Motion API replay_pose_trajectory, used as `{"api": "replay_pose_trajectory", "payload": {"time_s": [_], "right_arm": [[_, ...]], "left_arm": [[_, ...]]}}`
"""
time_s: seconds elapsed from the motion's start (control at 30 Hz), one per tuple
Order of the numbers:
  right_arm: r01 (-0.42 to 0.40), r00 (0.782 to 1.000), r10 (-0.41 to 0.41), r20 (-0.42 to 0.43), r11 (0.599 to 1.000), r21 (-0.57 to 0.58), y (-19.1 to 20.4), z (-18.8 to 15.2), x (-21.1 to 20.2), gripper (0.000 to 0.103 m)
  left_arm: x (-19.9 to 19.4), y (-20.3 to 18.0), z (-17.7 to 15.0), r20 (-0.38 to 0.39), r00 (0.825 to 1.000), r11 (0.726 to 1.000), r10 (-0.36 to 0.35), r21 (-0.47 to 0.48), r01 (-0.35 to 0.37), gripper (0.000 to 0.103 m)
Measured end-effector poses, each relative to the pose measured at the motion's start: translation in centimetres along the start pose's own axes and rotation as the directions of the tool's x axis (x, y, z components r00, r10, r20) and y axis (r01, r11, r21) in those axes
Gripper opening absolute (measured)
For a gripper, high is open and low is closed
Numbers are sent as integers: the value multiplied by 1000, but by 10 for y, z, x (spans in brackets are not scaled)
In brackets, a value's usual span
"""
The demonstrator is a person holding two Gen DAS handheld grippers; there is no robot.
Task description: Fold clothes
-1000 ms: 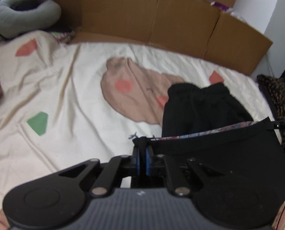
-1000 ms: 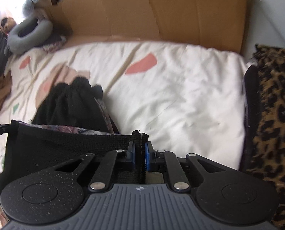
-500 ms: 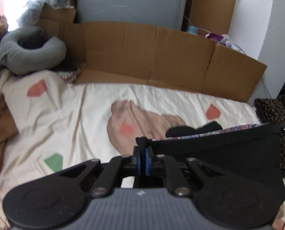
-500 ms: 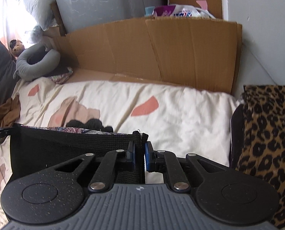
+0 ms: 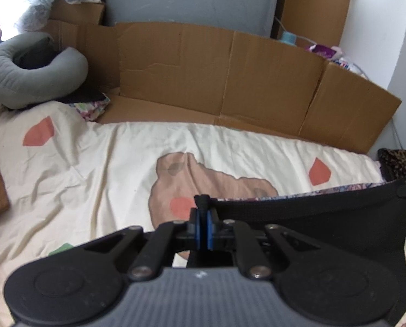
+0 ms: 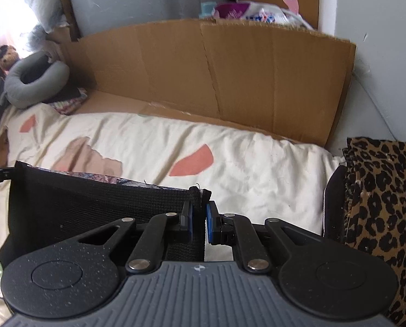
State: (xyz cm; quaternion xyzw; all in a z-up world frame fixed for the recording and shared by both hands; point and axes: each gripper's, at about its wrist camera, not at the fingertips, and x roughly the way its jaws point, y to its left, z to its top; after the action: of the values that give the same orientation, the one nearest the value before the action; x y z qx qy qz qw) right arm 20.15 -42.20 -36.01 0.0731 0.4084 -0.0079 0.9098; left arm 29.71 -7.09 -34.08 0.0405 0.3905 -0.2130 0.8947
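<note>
You are lifting the black garment [image 5: 325, 218] by its waistband, left gripper [image 5: 202, 226] and right gripper [image 6: 199, 218] each pinched on a corner, so it is now hanging taut above the bedspread [image 5: 93, 169], ready for folding.

Both fisheye views sit close behind their own jaws, tilted down across the bed [image 5: 107, 169] toward the cardboard wall [image 5: 257, 81] at 12 o'clock. They share the grey neck pillow [image 6: 36, 81] at 10 o'clock and the stretched black garment [image 6: 88, 207].
</note>
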Motion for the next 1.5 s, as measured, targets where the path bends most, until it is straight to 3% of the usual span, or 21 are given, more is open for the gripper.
{"api": "replay_pose_trajectory", "payload": {"time_s": [0.77, 0.83, 0.97, 1.07, 1.23, 1.37, 1.5], "right_arm": [[63, 979, -52, -195, 997, 49, -17, -9, 86, 8], [66, 977, -56, -207, 997, 37, -14, -13, 93, 10], [59, 979, -45, -197, 996, 68, -16, -16, 95, 16], [60, 984, -37, -175, 989, 132, -25, -13, 81, 22], [-56, 995, 67, -77, 989, 140, -19, -2, 52, 22], [-164, 985, 169, -42, 981, 101, 7, 5, 42, 22], [-223, 974, 224, -34, 974, 38, 39, 7, 42, 22]], "left_arm": [[88, -4, -10, -142, 990, 1000, 6, -9, -8, 6], [93, -5, -13, -151, 988, 1000, 13, -7, -14, 7], [87, -10, -9, -134, 987, 995, 88, 50, -81, 24], [70, -9, -3, -102, 991, 995, 90, 58, -84, 22], [47, -15, 7, -57, 998, 999, 35, -5, -36, 22], [39, -35, 11, -38, 999, 1000, -25, 4, 25, 23], [37, -54, 9, -28, 997, 997, -76, 9, 76, 24]]}}
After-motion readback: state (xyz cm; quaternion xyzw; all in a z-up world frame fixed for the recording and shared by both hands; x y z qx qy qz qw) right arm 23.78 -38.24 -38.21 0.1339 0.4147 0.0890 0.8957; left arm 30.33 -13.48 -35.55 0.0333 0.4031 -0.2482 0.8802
